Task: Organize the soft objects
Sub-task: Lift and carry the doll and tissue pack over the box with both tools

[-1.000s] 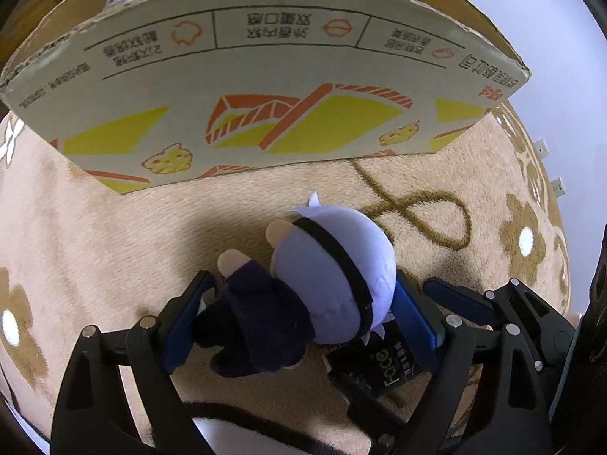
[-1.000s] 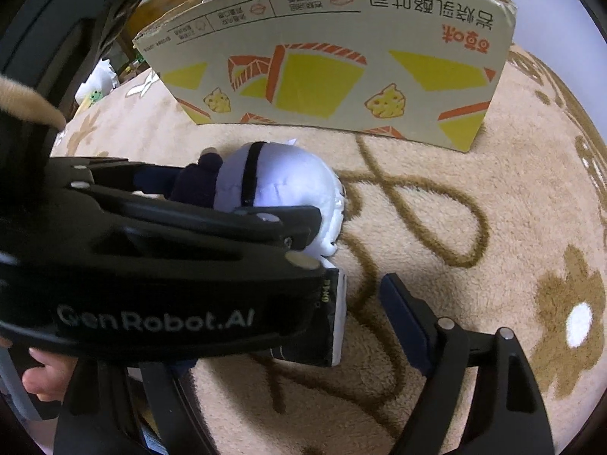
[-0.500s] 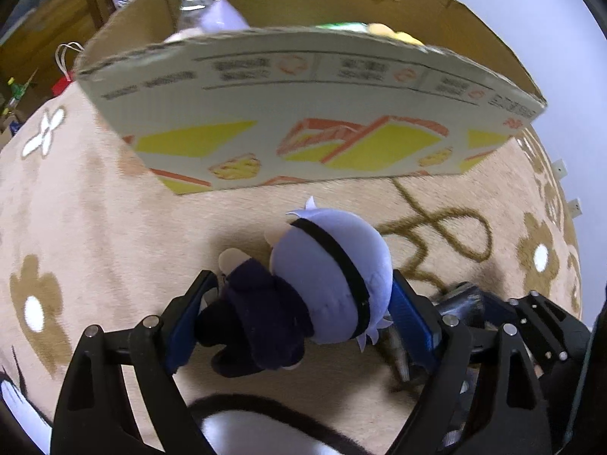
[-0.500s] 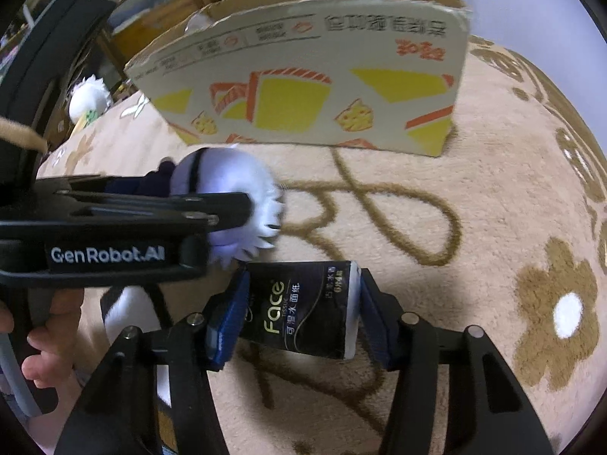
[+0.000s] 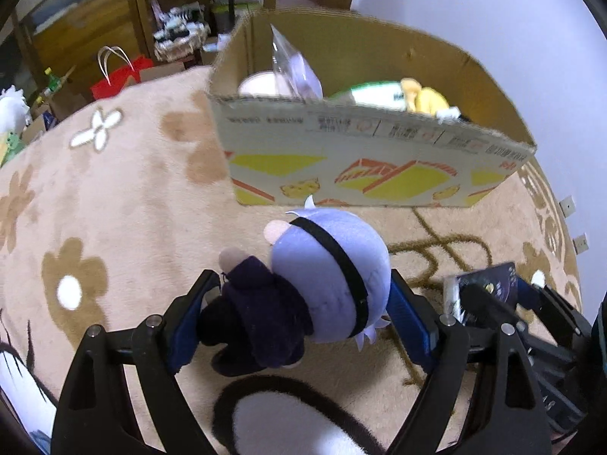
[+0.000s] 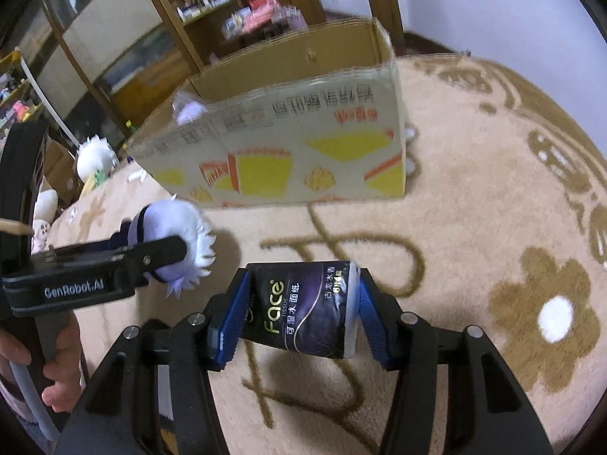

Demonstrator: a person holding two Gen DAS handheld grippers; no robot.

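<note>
My left gripper [image 5: 299, 311] is shut on a plush doll [image 5: 326, 284] with a pale lilac head, black band and dark body, held above the carpet in front of the cardboard box [image 5: 341, 159]. The doll also shows in the right wrist view [image 6: 170, 239]. My right gripper [image 6: 299, 314] is shut on a dark tissue pack [image 6: 299, 311] marked "Face", lifted off the carpet. The pack shows at the right of the left wrist view [image 5: 485, 288]. The open box [image 6: 288, 148] holds several soft items, among them a yellow toy [image 5: 425, 100] and a plastic bag [image 5: 292, 68].
A beige carpet [image 6: 474, 227] with brown flowers lies under everything. A red bag [image 5: 117, 76] and wooden shelves [image 6: 212, 11] stand behind the box. White plush toys [image 6: 95, 159] lie at the far left edge. A white wall is on the right.
Both grippers have risen from the carpet with their loads. The right gripper closed on the tissue pack and lifted it. The box's inside has come into view.
</note>
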